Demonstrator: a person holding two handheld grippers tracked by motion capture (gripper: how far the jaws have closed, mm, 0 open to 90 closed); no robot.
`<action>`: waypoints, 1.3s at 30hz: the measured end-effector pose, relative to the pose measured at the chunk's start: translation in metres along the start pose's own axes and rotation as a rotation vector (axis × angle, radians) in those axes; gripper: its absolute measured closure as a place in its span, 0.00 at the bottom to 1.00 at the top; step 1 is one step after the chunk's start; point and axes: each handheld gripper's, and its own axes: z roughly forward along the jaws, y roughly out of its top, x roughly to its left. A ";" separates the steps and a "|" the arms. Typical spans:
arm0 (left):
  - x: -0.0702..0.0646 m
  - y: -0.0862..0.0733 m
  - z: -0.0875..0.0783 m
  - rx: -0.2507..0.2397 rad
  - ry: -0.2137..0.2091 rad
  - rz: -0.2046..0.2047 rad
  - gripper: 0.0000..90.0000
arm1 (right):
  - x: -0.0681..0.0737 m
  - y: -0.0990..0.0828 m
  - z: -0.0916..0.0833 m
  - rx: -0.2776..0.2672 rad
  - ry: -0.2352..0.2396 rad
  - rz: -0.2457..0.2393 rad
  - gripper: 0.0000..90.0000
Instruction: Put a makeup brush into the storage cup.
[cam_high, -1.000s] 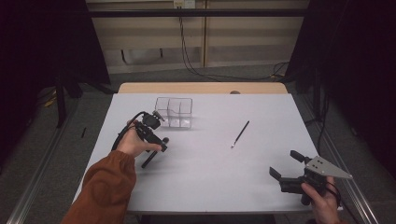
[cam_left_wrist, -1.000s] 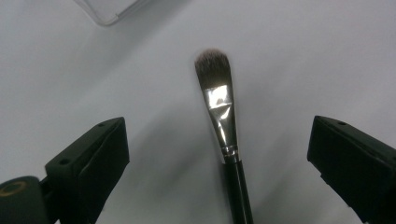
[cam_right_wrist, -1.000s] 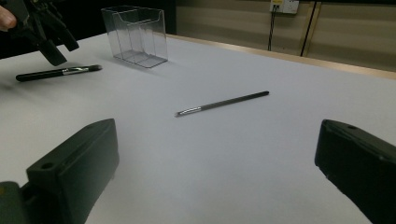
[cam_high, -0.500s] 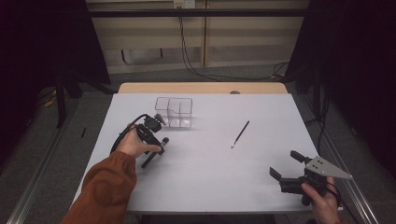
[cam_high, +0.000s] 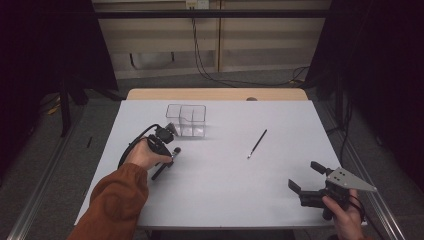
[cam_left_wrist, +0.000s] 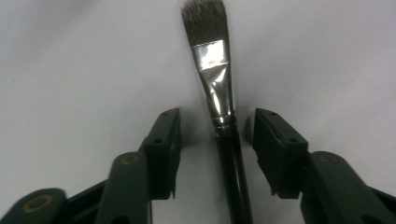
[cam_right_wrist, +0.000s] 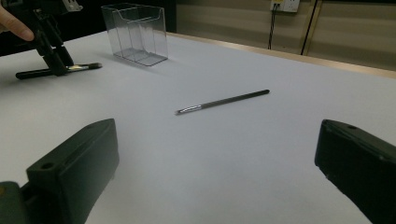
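A flat brush (cam_left_wrist: 219, 93) with a black handle and silver ferrule lies on the white table (cam_high: 225, 190), at the left in the high view (cam_high: 162, 170). My left gripper (cam_high: 170, 155) points down over it. Its jaws have just been closing, and the brush handle lies between them (cam_left_wrist: 217, 119) with a gap on each side. A thin black brush (cam_high: 257, 144) lies mid-table, to the right. My right gripper (cam_high: 305, 176) stands open near the front right corner, nothing between its fingers (cam_right_wrist: 217, 140); the thin brush (cam_right_wrist: 222, 101) lies ahead of it.
A clear plastic organizer (cam_high: 187, 120) with compartments stands just behind the left gripper, also seen far left in the right gripper view (cam_right_wrist: 137, 32). A cable trails from the left gripper. The table's wooden back edge (cam_high: 215, 94) runs along the far side.
The left gripper's jaws have narrowed around the flat brush's handle. Both hands have kept their place, and the brushes have not moved.
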 end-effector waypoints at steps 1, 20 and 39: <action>0.000 0.000 0.000 0.001 0.013 0.001 0.64 | 0.000 0.000 0.000 0.000 -0.001 0.000 0.00; -0.004 0.007 0.002 0.055 -0.007 0.003 0.86 | 0.001 0.000 0.000 0.005 0.005 -0.007 0.00; 0.001 0.002 0.000 0.020 -0.042 -0.002 0.88 | 0.001 0.000 0.000 0.005 0.006 -0.008 0.00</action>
